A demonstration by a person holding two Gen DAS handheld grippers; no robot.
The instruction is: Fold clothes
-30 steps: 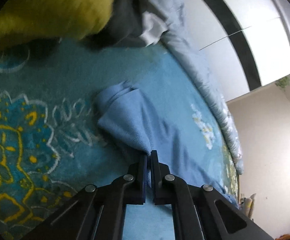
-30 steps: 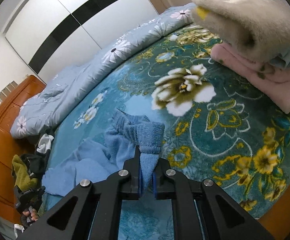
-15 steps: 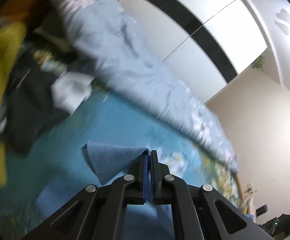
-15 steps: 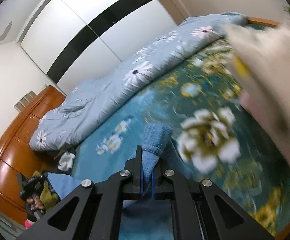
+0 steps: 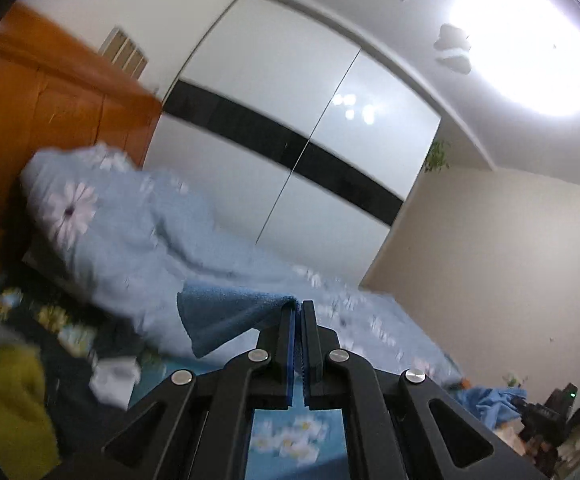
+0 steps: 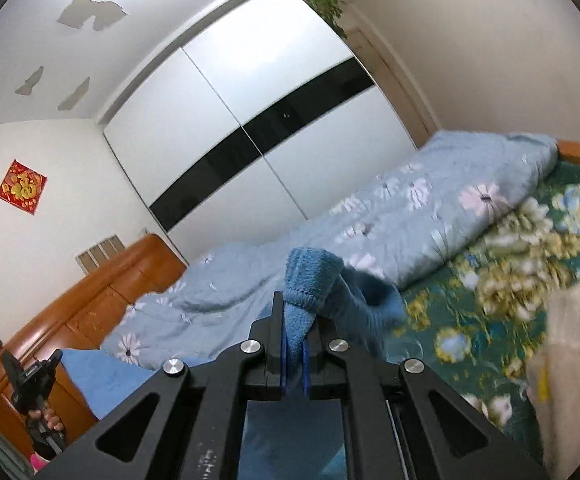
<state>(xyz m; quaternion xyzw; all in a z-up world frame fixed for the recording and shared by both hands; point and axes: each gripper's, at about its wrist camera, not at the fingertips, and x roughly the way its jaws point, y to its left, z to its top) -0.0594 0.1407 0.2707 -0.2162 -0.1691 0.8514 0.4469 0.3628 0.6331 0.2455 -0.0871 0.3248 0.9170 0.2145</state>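
Note:
A blue fleece garment point(image 5: 226, 316) is held up in the air over the bed. My left gripper point(image 5: 298, 312) is shut on one corner of it; the cloth fans out to the left of the jaws. My right gripper point(image 6: 294, 320) is shut on another bunched part of the same garment point(image 6: 313, 280), which drapes over and to the right of the jaws. In the right wrist view the left gripper point(image 6: 30, 376) shows small at the far lower left with more of the blue cloth point(image 6: 98, 376) beside it. Both cameras point upward toward the wardrobe.
A rolled pale blue floral duvet point(image 6: 409, 216) lies along the far side of the bed, by a white and black wardrobe point(image 5: 290, 140). A teal floral blanket point(image 6: 489, 300) covers the bed. Yellow and dark clothes point(image 5: 14, 396) lie at left; a cream folded item point(image 6: 573, 344) at right.
Both grippers have lifted the blue garment up off the bed and tilted upward; the views swung from the blanket to the wardrobe and ceiling. Both grips stayed shut.

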